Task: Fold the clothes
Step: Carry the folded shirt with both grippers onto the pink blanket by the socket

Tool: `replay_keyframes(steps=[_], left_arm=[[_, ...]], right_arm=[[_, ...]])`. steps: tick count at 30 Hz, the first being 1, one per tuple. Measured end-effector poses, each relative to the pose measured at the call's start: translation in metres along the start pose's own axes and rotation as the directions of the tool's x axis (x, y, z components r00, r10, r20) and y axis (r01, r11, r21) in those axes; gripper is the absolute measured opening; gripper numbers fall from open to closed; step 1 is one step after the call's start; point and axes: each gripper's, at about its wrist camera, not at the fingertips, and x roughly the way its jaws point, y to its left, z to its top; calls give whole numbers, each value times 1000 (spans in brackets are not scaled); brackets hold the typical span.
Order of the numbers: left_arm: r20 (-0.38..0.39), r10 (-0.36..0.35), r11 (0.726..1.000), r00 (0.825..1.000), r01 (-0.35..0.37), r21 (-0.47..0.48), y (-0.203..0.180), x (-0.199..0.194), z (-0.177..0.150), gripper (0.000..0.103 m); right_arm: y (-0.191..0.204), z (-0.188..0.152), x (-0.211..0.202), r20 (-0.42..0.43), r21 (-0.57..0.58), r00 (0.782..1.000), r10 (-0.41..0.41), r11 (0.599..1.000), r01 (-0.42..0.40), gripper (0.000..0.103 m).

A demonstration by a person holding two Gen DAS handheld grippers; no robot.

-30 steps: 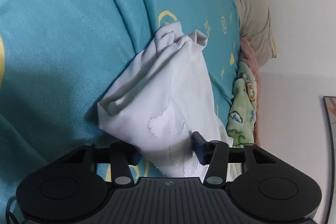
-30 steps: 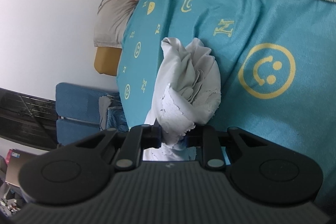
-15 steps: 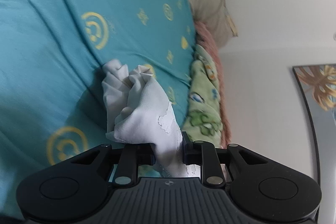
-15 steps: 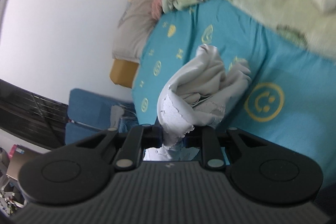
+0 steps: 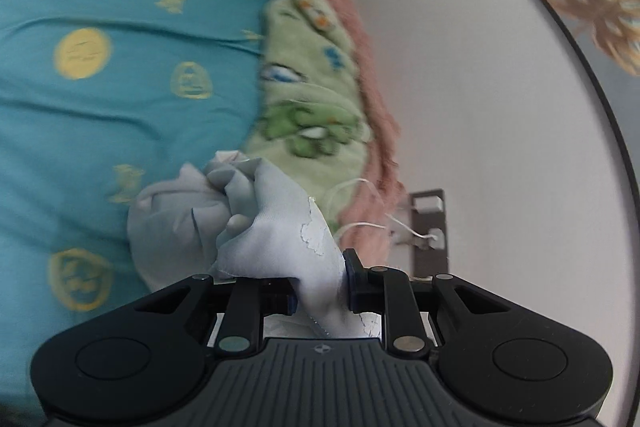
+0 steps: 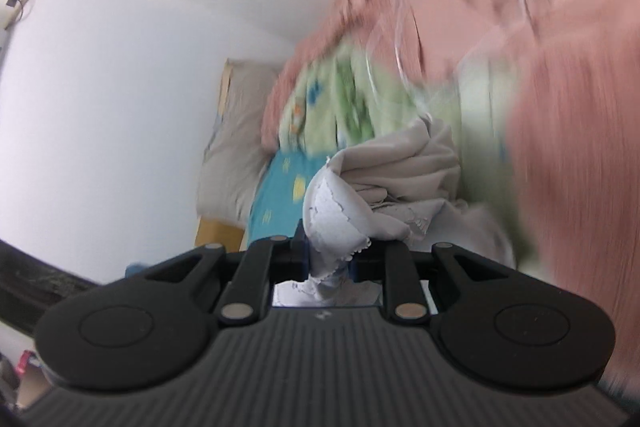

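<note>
A pale grey garment (image 5: 256, 227) with cracked white print hangs bunched from my left gripper (image 5: 320, 297), which is shut on its edge. It dangles above the teal bedsheet (image 5: 100, 107) with yellow emblems. In the right wrist view the same grey garment (image 6: 384, 183) is crumpled in front of my right gripper (image 6: 330, 263), which is shut on another part of its edge. Both views are blurred by motion. The rest of the garment's shape is hidden in its folds.
A green cartoon-print blanket (image 5: 308, 83) and a pink fuzzy blanket (image 5: 360, 39) lie along the bed's wall side. A grey pillow (image 6: 236, 143) sits at the bed's head. A white cable (image 5: 360, 223) runs to a wall socket (image 5: 428, 223). A framed picture (image 5: 600, 23) hangs on the wall.
Both grippers have lifted and swung toward the wall side of the bed, carrying the garment off the sheet. The blankets and wall now fill the views, and the left gripper has closed on the cloth.
</note>
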Motion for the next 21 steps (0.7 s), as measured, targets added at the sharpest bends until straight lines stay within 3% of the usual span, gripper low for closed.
replay_keyframes(steps=[3,6,9,11,15,18,21], left_arm=[[-12,-90,993,996,90,70,-55,37,-7,23],[-27,-177,974,984,179,142,-111,75,-15,23],[-18,-218,942,976,215,259,-143,113,-35,24],[-49,-216,930,975,221,293,-139,144,-45,26],[-147,-76,926,986,125,357,-88,187,-74,26],[-199,35,904,979,54,425,-47,195,-95,26],[-208,60,876,976,49,480,-32,197,-99,29]], right_arm=[[23,58,-12,106,-75,994,16,997,-8,21],[44,105,-35,242,-151,969,41,988,-4,21],[39,126,-55,335,-204,942,31,978,40,21],[18,129,-60,356,-199,935,-4,977,81,21],[-50,104,-51,303,-201,940,-153,955,220,21],[-105,74,-44,208,-144,949,-237,952,269,21],[-127,53,-47,191,-148,947,-257,947,287,21]])
